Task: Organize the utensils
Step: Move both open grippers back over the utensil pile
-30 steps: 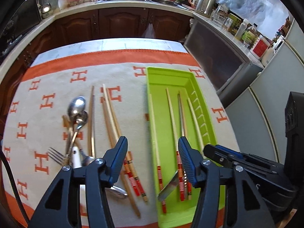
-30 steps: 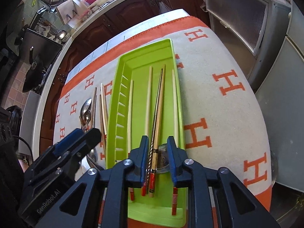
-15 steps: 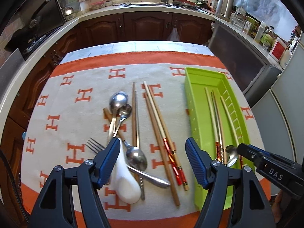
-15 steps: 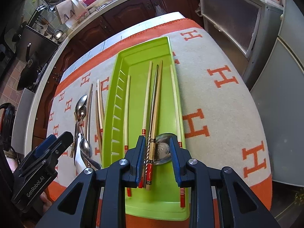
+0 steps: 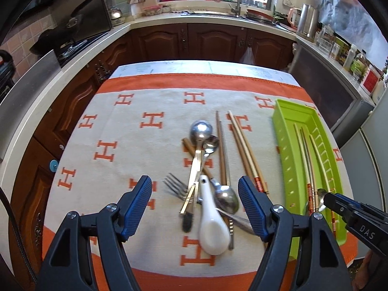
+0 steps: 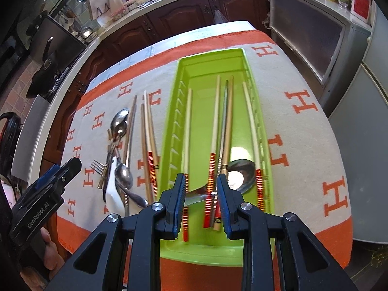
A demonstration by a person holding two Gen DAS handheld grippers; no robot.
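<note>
Your left hand-held gripper (image 5: 194, 195) hangs over the messy pile on the table (image 5: 135, 131), tipped down at it. Its jaws stand wide, and they have just been opening; nothing is squeezed between them. That looks like getting ready to pick something from the pile. Right under the gap lie the white spoon (image 5: 212, 223), a fork (image 5: 175, 186) and some metal spoons (image 5: 201, 131), all crossing each other. Two long chopsticks (image 5: 245, 150) lie just beside them.

Your right hand-held gripper (image 6: 201, 197) is over the near end of the green tray (image 6: 211, 58), also pointing down. Its jaws are narrow, and they do not seem to press on anything. A big spoon (image 6: 240, 173) lies in the tray, its handle running across the gap between the jaws. It lies on top of the chopsticks there (image 6: 214, 133).

The tray is where the things go, so the sticks in it lie in neat rows. The pile on the cloth is still waiting.
</note>
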